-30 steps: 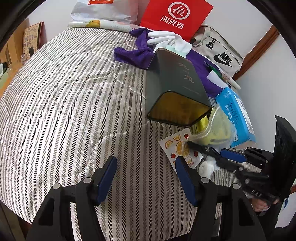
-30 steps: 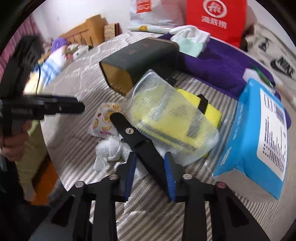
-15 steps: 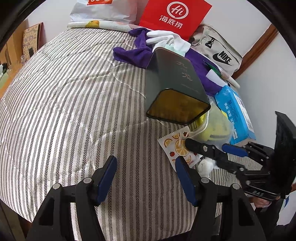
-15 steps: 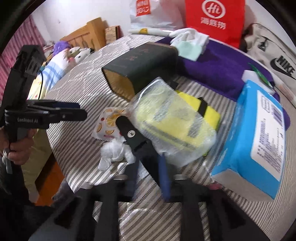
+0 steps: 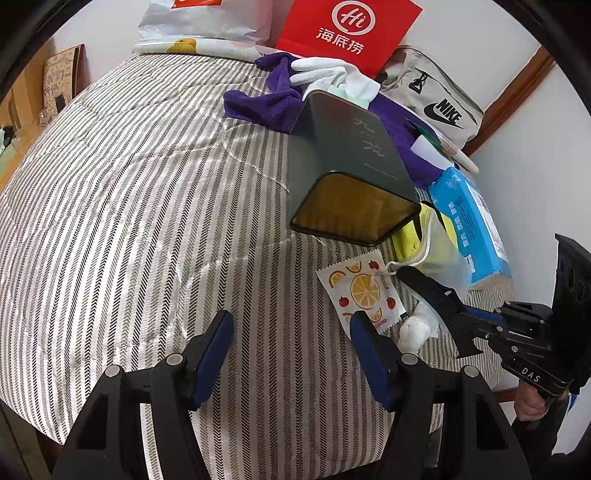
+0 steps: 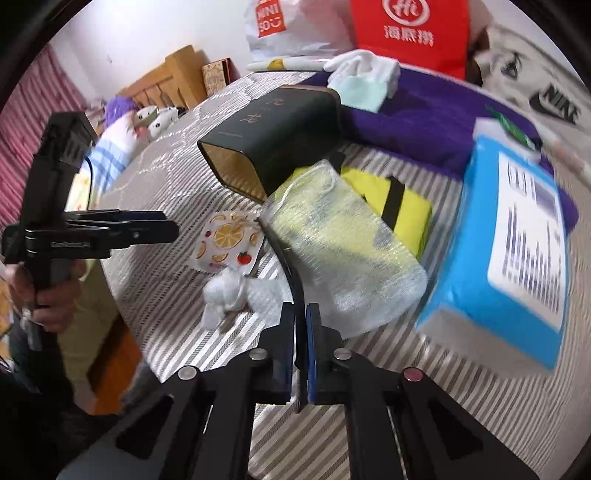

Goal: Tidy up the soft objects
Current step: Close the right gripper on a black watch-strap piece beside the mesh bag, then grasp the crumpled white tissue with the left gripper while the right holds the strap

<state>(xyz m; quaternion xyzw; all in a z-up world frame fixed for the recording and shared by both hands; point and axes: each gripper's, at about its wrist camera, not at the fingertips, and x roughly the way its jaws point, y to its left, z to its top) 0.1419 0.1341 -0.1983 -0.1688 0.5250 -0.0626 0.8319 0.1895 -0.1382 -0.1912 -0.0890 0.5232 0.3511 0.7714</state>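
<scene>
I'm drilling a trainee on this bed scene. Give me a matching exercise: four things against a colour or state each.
Things: 1 green tin; 2 tissue pack; 3 left claw; 4 right claw.
States: A blue; B wide open; C lying on its side; D shut on a black bar.
Pairs: 1-C, 2-A, 3-B, 4-D.

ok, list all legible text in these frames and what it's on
"Hi 海底捞": red paper bag
"NIKE": beige bag
"MINI SO": white plastic bag
"DAS": right gripper body
Gold characters on dark box: not clearly readable
Blue tissue pack label: too blurred
</scene>
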